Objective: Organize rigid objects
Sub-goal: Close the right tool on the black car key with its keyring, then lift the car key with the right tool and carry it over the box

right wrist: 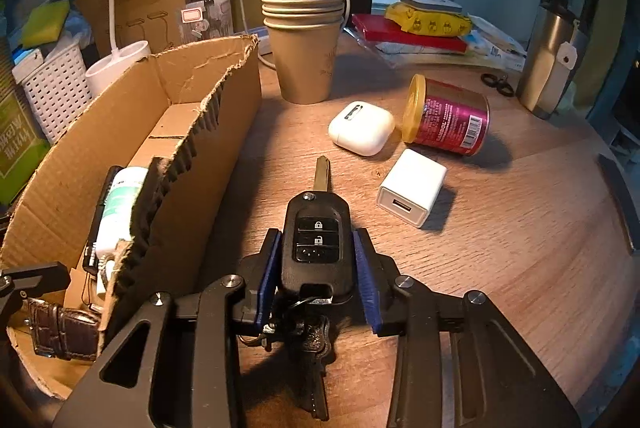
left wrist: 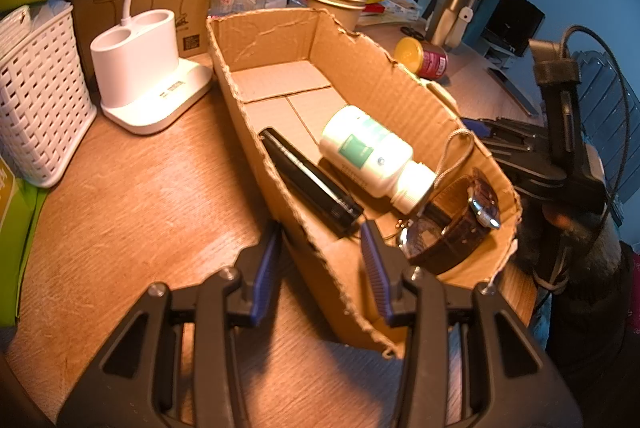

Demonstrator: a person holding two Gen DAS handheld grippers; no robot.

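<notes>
The right gripper [right wrist: 318, 260] had its pads clamped on the car key [right wrist: 317, 240] beside the cardboard box [right wrist: 208, 132] to carry it in, while the left gripper [left wrist: 320, 268], jaws apart, straddled the box's near wall.

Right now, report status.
Left tool straddling torn cardboard box wall. Right tool closing around black flip car key. Box wall between key and box interior.
</notes>
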